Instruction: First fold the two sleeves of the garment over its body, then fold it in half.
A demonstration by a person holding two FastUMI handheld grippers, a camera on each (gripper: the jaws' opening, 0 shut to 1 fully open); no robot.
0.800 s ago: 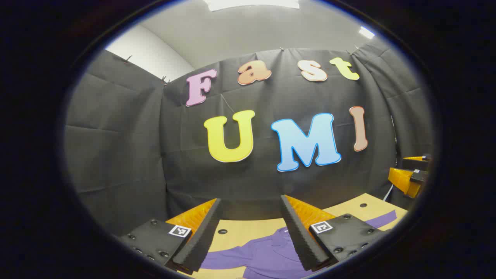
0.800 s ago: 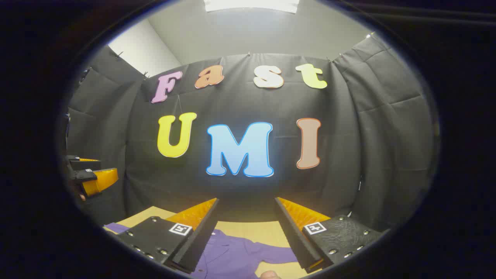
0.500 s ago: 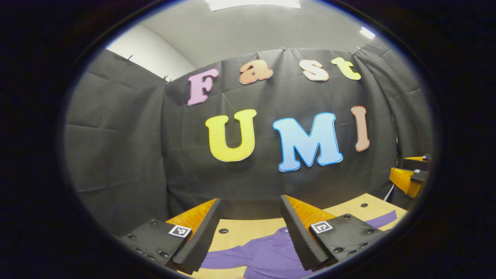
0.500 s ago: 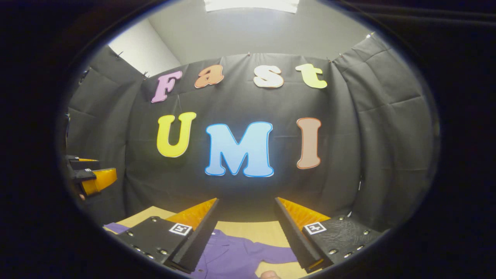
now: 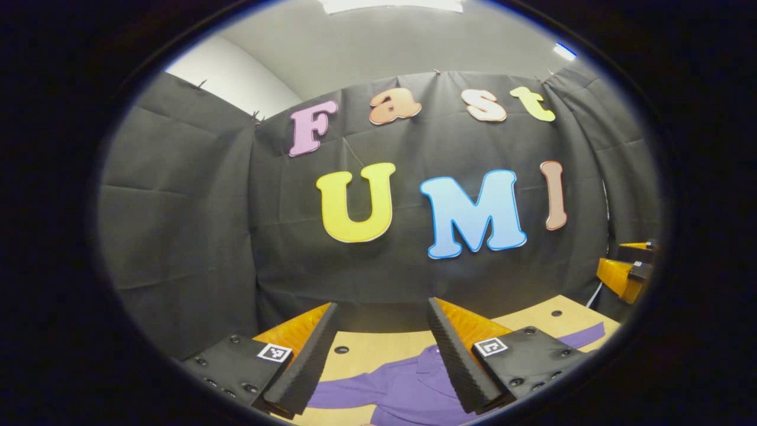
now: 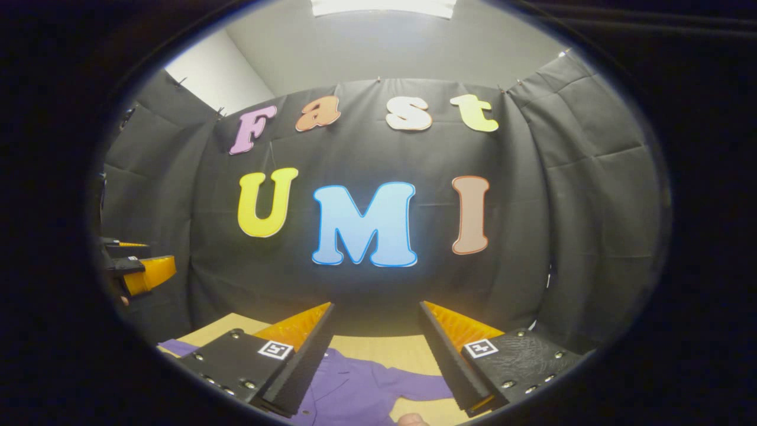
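Observation:
A purple shirt point(image 5: 408, 387) lies flat on the light wooden table point(image 5: 378, 352), collar toward the back wall, one sleeve point(image 5: 582, 334) stretched out to the right. My left gripper point(image 5: 381, 331) hangs open above it, nothing between its fingers. In the right gripper view the same shirt point(image 6: 361, 390) shows below, with a sleeve point(image 6: 429, 387) spread to the right. My right gripper point(image 6: 375, 328) is open and empty over it. The right gripper point(image 5: 627, 269) shows at the right edge of the left gripper view, and the left gripper point(image 6: 139, 269) at the left edge of the right gripper view.
Black cloth walls close the booth behind and on both sides of the table. The tabletop has small round holes point(image 5: 341, 349). A bit of a hand point(image 6: 411, 420) shows at the bottom of the right gripper view.
Both grippers have tipped or dropped slightly, so the wall shifted up a little in each view. The shirt has not moved and both grippers stay open.

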